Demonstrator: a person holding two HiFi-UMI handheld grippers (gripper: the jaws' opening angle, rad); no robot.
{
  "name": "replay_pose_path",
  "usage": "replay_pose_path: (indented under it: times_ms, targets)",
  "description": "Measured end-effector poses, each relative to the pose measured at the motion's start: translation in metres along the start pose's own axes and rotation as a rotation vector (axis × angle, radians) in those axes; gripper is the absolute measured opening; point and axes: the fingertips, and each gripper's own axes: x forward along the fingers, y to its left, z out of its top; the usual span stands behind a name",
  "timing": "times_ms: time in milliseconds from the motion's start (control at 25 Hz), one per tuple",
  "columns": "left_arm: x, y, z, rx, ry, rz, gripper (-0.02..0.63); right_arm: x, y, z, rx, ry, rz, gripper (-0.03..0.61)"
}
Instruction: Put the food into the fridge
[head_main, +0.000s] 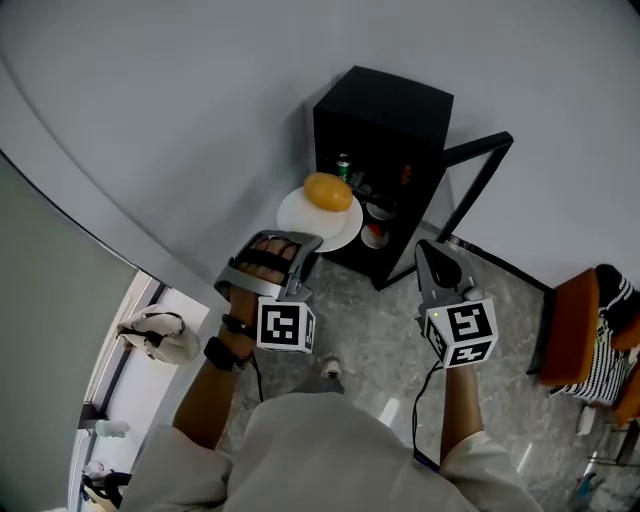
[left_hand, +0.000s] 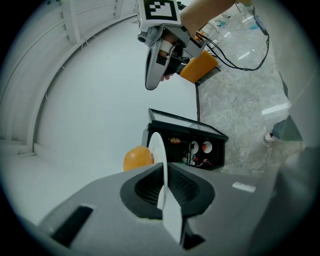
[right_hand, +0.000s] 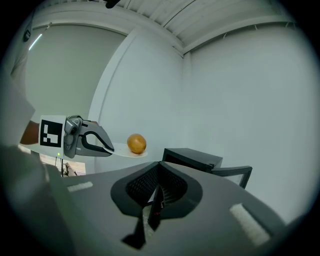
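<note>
Fingers (left_hand: 186, 184) of the left gripper (head_main: 305, 245) are pinching the near rim of a white plate (head_main: 297, 216), with the edge of the plate sitting between the two ribbed pads. The right gripper (head_main: 428, 252) is hanging beside it with its fingers (right_hand: 172, 186) pressed together and nothing between them.

**Location of the load.** One round orange-yellow food item (head_main: 328, 191) is resting on the plate, toward the far side. The plate is hovering in front of the black fridge (head_main: 385, 105), whose door (head_main: 478, 172) is standing open to the right. The plate is not yet inside.

**Handling, as judged.**
- The plate is stiff, smooth and probably breakable. A grip on one rim is leaving the rest unsupported, so the load is likely pulling the far edge downward.
- The food item is round and loose. It is likely to roll if the plate is tipping.
- The recommended hold is the rim, deep in the pads, with the plate kept level. The free right gripper is available to steady the opposite rim.
- The food item itself looks firm enough for a light pinch across its middle.

**Count.**
- Plates: one.
- Food items on the plate: one.
- Fridges: one, door open.
- Grippers: two.
- Inside the fridge, one green can (head_main: 343, 165) and two round white containers (left_hand: 207, 147) are showing; other small contents are too small to tell.
</note>
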Motion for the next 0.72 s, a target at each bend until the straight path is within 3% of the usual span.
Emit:
replay_pose_path:
  times_ms: [360, 720]
  targets:
    - [0.049, 0.017, -0.021, 0.009, -0.027, -0.001, 0.023, 0.048, -0.022, -0.005, 0.004, 0.026, -0.023, 0.008]
    - [0.086, 0.024, -0.045, 0.018, 0.010, -0.008, 0.023, 0.087, -0.031, -0.008, 0.011, 0.018, -0.008, 0.008]
